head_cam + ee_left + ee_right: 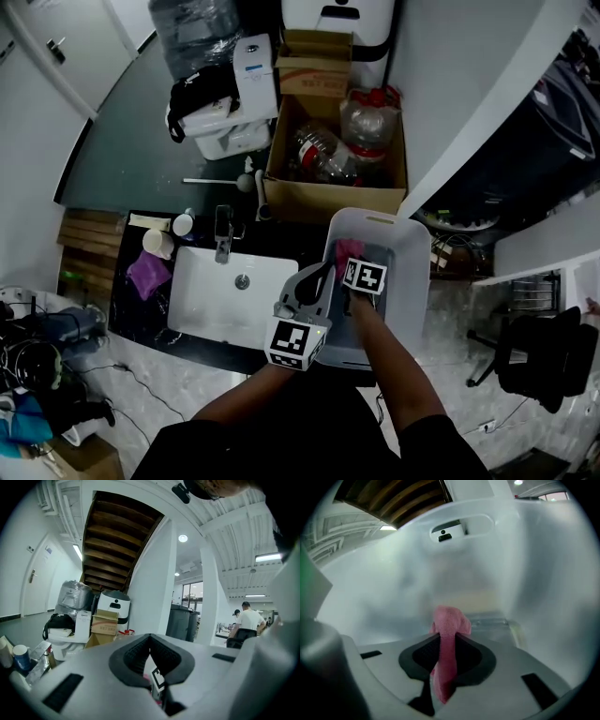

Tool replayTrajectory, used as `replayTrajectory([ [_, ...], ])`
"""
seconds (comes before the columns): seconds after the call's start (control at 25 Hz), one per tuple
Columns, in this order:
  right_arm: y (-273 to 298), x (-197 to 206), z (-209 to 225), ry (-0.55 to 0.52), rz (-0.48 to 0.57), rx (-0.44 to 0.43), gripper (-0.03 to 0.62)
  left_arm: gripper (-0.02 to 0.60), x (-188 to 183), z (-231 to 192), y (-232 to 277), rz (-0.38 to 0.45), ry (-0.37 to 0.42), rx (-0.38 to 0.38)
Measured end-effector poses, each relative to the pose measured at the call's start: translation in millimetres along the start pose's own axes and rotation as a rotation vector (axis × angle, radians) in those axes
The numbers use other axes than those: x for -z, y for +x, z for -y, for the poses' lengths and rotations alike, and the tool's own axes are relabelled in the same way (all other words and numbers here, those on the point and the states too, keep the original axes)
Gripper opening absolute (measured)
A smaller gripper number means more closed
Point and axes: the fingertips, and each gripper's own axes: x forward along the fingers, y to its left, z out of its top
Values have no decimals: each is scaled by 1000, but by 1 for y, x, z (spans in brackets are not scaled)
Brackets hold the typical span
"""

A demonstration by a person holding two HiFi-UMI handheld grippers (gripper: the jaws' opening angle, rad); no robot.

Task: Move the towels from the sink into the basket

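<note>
A pink towel (449,625) hangs pinched between the pads of my right gripper (445,660), low inside the pale grey basket (534,564). From the head view the towel (348,249) shows just beyond the right gripper (351,262), within the basket (412,272). My left gripper (322,274) hovers over the basket's left rim, between it and the white sink (202,309); its jaws (151,660) are shut with nothing in them. A purple towel (148,274) lies on the dark counter left of the sink. The sink bowl looks bare.
A faucet (223,239) and cups (159,242) stand behind the sink. A cardboard box (281,192) of plastic bottles sits beyond the basket. An office chair (544,356) is at the right, cables and clutter at the lower left.
</note>
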Motion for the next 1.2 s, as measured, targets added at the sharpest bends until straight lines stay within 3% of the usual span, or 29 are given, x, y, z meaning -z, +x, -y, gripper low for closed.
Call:
replayTrajectory([
  [0.48, 51, 19, 0, -4, -88, -22, 109, 11, 5, -7, -5, -13, 5, -21],
  [0.72, 38, 19, -6, -2, -83, -34, 158, 11, 7, -6, -14, -8, 15, -7],
  [0.84, 26, 13, -7, 36, -60, -47, 166, 11, 8, -6, -17, -8, 10, -5],
  [1.2, -41, -19, -24, -7, 93, -77, 164, 11, 8, -13, -37, 18, -7, 20],
])
